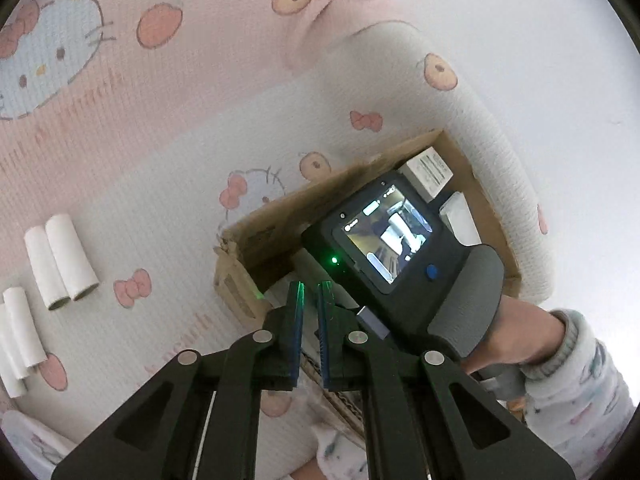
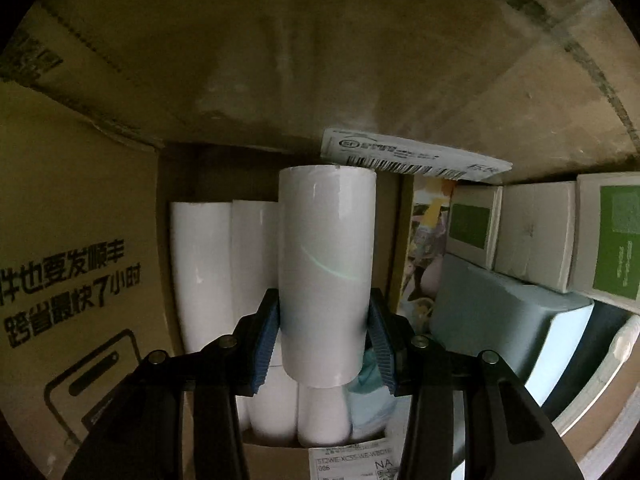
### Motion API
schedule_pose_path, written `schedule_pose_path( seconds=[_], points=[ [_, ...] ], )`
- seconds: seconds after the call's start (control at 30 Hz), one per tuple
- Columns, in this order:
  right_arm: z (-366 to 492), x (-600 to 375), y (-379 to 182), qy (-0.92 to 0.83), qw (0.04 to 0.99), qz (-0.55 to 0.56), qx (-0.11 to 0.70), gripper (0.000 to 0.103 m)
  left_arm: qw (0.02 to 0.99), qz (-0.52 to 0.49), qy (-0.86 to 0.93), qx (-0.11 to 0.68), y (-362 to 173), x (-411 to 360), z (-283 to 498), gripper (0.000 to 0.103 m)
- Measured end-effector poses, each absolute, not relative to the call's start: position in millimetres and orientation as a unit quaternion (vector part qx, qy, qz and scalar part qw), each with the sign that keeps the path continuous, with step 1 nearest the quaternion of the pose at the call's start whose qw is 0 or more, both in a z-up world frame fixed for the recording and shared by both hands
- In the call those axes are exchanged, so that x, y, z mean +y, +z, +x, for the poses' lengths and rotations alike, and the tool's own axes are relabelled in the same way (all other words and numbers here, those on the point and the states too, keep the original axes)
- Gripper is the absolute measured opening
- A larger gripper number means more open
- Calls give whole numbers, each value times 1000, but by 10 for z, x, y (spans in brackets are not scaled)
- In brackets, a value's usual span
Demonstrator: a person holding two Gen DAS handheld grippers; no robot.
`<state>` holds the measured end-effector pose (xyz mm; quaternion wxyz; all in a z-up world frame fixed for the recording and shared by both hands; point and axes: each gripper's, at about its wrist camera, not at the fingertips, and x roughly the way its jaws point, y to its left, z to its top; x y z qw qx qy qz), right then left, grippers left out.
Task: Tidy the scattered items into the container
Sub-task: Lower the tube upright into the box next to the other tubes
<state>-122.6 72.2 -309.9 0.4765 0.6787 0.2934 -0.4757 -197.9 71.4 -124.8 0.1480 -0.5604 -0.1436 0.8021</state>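
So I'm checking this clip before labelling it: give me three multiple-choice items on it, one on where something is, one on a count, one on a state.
1. Where is the roll held by the right gripper?
A. on the patterned mat
B. inside the cardboard box
C. on a shelf

2. How many white rolls lie together nearest the box on the mat, left wrist view?
A. two
B. five
C. none

3. How does the left gripper stand?
A. clamped on a roll
B. nearly closed, holding nothing
C. wide open around a box

Answers:
1 B, cardboard box walls surround the held roll.
2 A, a pair of rolls lies side by side.
3 B, only a narrow empty gap shows between its jaws.
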Motion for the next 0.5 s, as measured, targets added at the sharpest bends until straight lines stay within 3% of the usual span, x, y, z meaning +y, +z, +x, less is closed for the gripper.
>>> schedule_pose_path(
  seconds=[0.5],
  points=[
    [-1111, 961, -3065, -460, 488, 665, 328, 41, 148, -567, 800, -125, -1230, 823, -1972, 9]
  ],
)
